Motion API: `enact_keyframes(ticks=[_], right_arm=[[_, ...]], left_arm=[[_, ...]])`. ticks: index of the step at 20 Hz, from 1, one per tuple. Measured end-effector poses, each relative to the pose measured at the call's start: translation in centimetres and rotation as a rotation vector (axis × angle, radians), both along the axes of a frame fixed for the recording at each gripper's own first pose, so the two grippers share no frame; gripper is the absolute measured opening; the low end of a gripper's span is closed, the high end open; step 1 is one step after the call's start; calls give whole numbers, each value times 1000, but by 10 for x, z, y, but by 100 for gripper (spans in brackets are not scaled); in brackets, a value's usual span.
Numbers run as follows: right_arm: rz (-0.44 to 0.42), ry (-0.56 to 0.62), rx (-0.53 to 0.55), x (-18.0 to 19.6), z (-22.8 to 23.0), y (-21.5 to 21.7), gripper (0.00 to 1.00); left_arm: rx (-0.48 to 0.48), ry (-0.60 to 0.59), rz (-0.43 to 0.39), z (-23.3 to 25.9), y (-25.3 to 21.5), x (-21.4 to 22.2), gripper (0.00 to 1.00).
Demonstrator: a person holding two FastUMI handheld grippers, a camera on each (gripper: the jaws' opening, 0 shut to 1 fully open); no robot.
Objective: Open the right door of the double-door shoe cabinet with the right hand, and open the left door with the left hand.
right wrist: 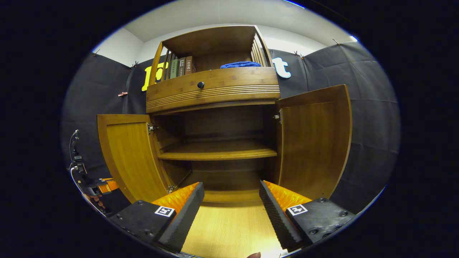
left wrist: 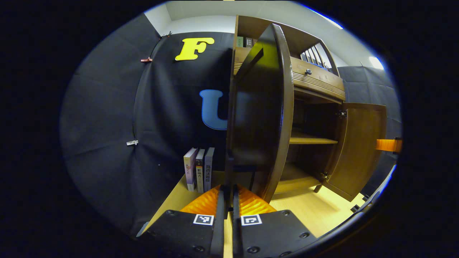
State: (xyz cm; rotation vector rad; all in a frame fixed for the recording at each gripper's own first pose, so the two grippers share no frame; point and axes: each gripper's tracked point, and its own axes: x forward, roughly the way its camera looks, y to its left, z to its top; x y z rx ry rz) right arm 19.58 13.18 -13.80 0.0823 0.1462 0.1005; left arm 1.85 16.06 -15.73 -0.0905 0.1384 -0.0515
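The wooden shoe cabinet [right wrist: 215,89] stands in front of me with both doors swung out. In the right gripper view, the left door [right wrist: 131,154] and right door [right wrist: 313,143] flank a bare shelf [right wrist: 218,152]. My right gripper [right wrist: 231,193] is open, fingers wide apart, facing the cabinet's inside and touching nothing. My left gripper [left wrist: 228,191] has its fingers almost together. Its tips sit right at the lower outer face of the left door [left wrist: 261,118], seen edge-on. I see nothing between the fingers. The left gripper [right wrist: 95,188] also shows beyond that door's free edge. The right door [left wrist: 358,147] stands open farther off.
A drawer with a dark knob [right wrist: 200,85] sits above the doors. Books [right wrist: 181,66] and a blue cloth [right wrist: 240,65] lie on the top shelf. Three books [left wrist: 199,170] stand on the table [right wrist: 229,229] left of the cabinet. A fingertip [right wrist: 254,255] shows at the bottom edge.
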Motion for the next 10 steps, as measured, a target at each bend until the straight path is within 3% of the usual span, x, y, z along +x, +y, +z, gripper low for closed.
enact_keyframes(ticks=[7, 10], right_arm=[[-3, -11, -4, 2, 3, 1, 100], [-1, -7, -3, 3, 2, 0, 95]], left_arm=[[-21, 2, -1, -2, 8, -1, 17], [5, -2, 5, 3, 8, -5, 17]])
